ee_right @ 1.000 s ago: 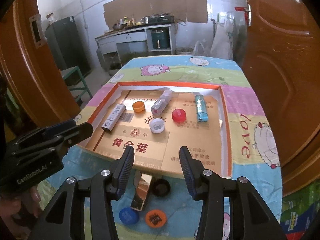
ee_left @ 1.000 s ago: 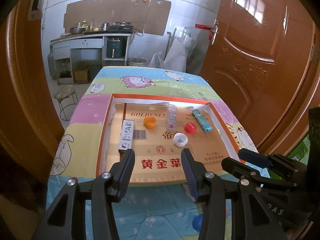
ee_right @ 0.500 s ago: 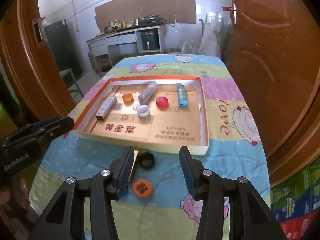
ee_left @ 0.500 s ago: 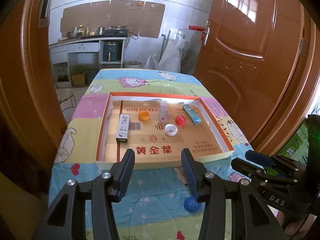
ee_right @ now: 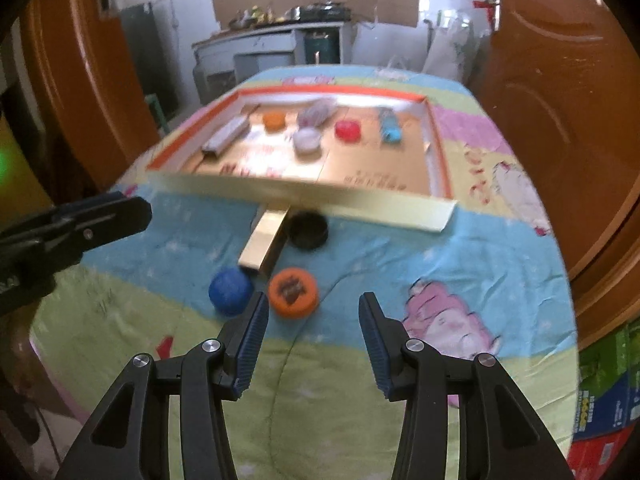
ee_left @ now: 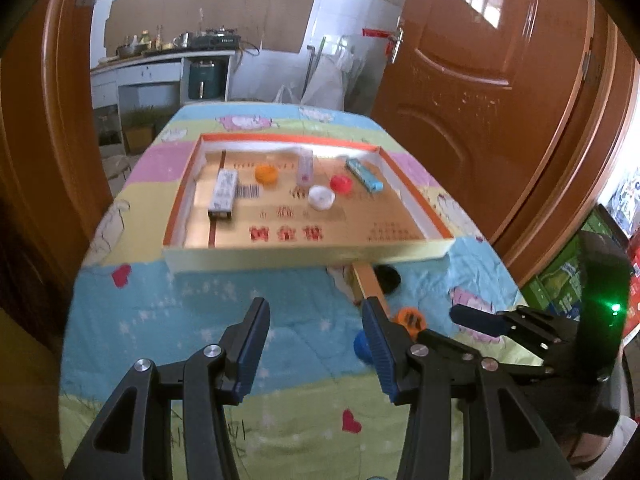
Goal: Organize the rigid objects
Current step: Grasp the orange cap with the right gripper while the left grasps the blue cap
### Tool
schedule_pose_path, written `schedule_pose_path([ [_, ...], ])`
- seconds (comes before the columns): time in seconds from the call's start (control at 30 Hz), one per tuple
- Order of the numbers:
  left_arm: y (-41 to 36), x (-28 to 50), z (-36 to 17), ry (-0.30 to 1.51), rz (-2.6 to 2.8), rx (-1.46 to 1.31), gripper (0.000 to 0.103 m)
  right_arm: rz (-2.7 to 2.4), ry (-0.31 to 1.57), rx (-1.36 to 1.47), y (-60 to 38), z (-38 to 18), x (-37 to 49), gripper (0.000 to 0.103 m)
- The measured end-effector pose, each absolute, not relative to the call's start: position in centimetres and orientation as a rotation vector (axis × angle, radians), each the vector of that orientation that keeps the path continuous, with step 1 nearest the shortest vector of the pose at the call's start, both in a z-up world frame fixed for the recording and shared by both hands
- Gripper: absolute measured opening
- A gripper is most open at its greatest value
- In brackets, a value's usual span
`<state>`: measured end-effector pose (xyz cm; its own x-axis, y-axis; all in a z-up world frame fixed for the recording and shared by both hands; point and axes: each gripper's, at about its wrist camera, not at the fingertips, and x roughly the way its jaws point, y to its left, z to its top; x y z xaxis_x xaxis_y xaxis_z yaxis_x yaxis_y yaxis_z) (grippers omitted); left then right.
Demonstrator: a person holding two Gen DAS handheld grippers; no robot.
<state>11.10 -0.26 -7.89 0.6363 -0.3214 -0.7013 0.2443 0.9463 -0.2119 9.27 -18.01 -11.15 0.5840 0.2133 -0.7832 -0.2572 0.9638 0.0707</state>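
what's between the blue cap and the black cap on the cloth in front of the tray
A gold rectangular box lies between the blue cap and the black cap, slanting toward the tray. The right wrist view shows it best.

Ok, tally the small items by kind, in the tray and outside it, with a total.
Round caps: 6, namely orange, white, red, black, blue, orange printed
Slim boxes: 2
Clear bottle: 1
Blue lighter: 1
Total: 10
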Motion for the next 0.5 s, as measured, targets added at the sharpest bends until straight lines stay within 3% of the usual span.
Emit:
schedule_pose_path([
  [0.33,-0.5,10.5,-9.4,0.856,-0.349,-0.098,0.048,0.266,0.892,-0.107,-16.6,-12.8,10.6,0.048],
  [0.4,-0.9,10.4,-9.7,0.864,-0.362,-0.089,0.048,0.263,0.885,-0.118,-16.3,-12.8,10.9,0.042],
  [0.43,-1.2,10.4,-9.8,0.868,-0.37,-0.083,0.048,0.256,0.882,-0.129,-16.1,-12.9,11.0,0.031],
  [0.5,-1.9,10.2,-10.1,0.878,-0.388,-0.069,0.048,0.25,0.876,-0.141,-16.0,-12.8,11.1,0.031],
])
